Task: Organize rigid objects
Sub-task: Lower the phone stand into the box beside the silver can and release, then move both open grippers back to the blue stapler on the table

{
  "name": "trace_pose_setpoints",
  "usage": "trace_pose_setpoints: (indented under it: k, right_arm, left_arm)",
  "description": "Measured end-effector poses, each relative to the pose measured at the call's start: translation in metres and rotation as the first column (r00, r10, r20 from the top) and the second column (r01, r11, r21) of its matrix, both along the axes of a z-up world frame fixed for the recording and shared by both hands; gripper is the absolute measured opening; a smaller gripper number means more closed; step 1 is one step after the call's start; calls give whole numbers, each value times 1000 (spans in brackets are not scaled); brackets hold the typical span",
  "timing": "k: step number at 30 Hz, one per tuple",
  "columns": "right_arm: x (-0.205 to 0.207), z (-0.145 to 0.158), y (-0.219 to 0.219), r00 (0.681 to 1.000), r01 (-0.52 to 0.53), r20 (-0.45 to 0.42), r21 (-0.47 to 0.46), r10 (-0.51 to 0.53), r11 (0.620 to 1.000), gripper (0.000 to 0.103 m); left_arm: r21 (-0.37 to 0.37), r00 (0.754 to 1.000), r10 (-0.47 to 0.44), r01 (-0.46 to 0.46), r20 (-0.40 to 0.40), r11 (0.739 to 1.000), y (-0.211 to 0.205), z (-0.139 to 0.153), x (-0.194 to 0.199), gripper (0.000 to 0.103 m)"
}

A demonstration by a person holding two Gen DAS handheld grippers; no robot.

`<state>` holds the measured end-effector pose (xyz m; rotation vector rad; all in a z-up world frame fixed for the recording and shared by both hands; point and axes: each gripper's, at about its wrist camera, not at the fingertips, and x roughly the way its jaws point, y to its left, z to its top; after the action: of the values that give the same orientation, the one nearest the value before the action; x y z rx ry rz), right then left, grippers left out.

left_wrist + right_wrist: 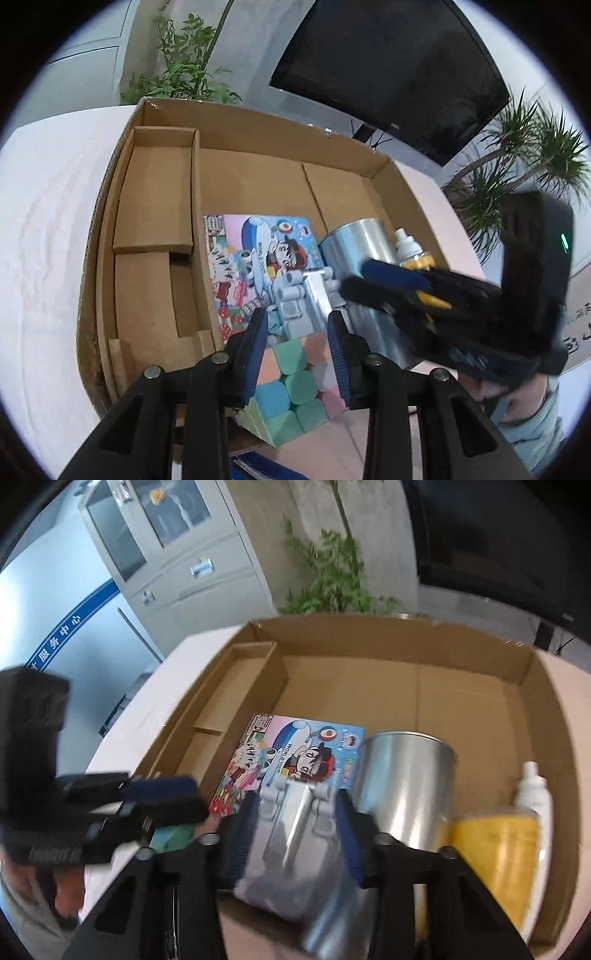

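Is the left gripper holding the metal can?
No, the left gripper is clamped on the pastel cube, while the metal can stands apart in the box.

A cardboard box (pixel 524 672) sits on the tabletop (pixel 48 221); a narrow inner tray (pixel 155 192) runs along its left wall; a picture card (pixel 295 753) lies flat on the box floor near the middle; a metal can (pixel 406 775) stands just right of the card; a bottle (pixel 532 794) lies right of the can, by the right wall; a gray toy vehicle (pixel 291 823) sits over the card's near edge; a puzzle cube (pixel 291 387) is at the box's near wall, before the vehicle.
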<state>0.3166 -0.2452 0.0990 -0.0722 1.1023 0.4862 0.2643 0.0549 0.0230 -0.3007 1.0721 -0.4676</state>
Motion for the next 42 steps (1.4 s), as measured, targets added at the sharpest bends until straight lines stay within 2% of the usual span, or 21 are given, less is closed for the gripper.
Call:
trace_pose_setpoints:
  k: [4,5,7,12,14,18,19,20,21,22,23,24,25,28,29,32,35,37,40,41,42]
  right_arm:
    - [20,-13,16,1000,-8,14,-48,9,999,34]
    - [25,-20,19,1000,1,1,-61,-1,998,26]
    - [27,-27,23,1000,6,11,-114,-5,993,20]
    - [26,-29,22,999,3,-47,-99,-8,995,17]
    - [22,-28,21,999,6,-43,-113,-11,994,17]
    - [14,-20,15,998,26,-46,-89,-30,996,18]
    - [7,-10,12,999,32,-13,-93,-33,995,25]
    - [-3,2,8,999,40,39,-104,-36,994,49]
    - [-15,15,2,996,50,85,-95,-42,994,66]
    - [-27,26,-5,989,70,135,-73,-60,995,94]
    - [-47,40,-16,975,93,206,-28,-86,995,103]
    - [-60,47,-22,966,98,241,-5,-94,995,103]
    - [-81,51,-28,959,80,271,6,-79,997,103]
    - [-137,38,-32,951,-13,308,-40,25,999,103]
    - [-155,26,-33,956,-48,287,-45,59,998,103]
    - [-181,-8,-30,988,-123,110,98,112,988,101]
    - [-190,-38,-18,990,-121,-40,219,132,968,93]
    - [-192,-47,-5,987,-145,-36,213,156,966,88]
    - [-186,-59,10,989,-138,-22,192,145,972,80]
    - [-181,-66,12,989,-128,-45,213,141,969,75]
    - [-177,-71,12,988,-122,-61,217,138,968,71]
  left_arm:
    - [-11,1000,5,-5,-5,1000,4,-2,-1,32]
    - [-10,1000,7,-7,-4,1000,5,-2,-1,32]
    - [-9,1000,6,-6,6,1000,6,-2,-3,32]
    - [-3,1000,20,-20,15,1000,9,0,-8,32]
    - [-1,999,27,-27,30,1000,10,4,-11,32]
    - [45,991,60,-65,118,997,9,22,-31,33]
    - [69,985,70,-82,160,994,9,30,-40,34]
    - [107,974,88,-112,211,988,8,38,-51,45]
    - [160,956,120,-167,268,973,8,46,-65,69]
    - [205,934,158,-232,321,951,8,53,-79,82]
    - [230,903,202,-303,378,925,9,59,-97,97]
    - [224,879,232,-346,416,911,12,61,-114,103]
    - [208,872,248,-360,422,909,14,61,-127,103]
    - [161,917,300,-348,264,923,25,31,-146,103]
    - [144,928,309,-342,207,929,28,18,-148,103]
    - [103,946,323,-326,37,940,33,-19,-145,102]
    - [106,947,304,-293,-107,950,31,-54,-134,99]
    - [80,943,293,-283,-160,956,31,-68,-130,90]
    - [73,948,278,-270,-153,960,29,-66,-128,78]
    - [63,952,264,-257,-153,964,26,-65,-129,70]
    - [58,955,249,-243,-160,968,24,-65,-128,53]
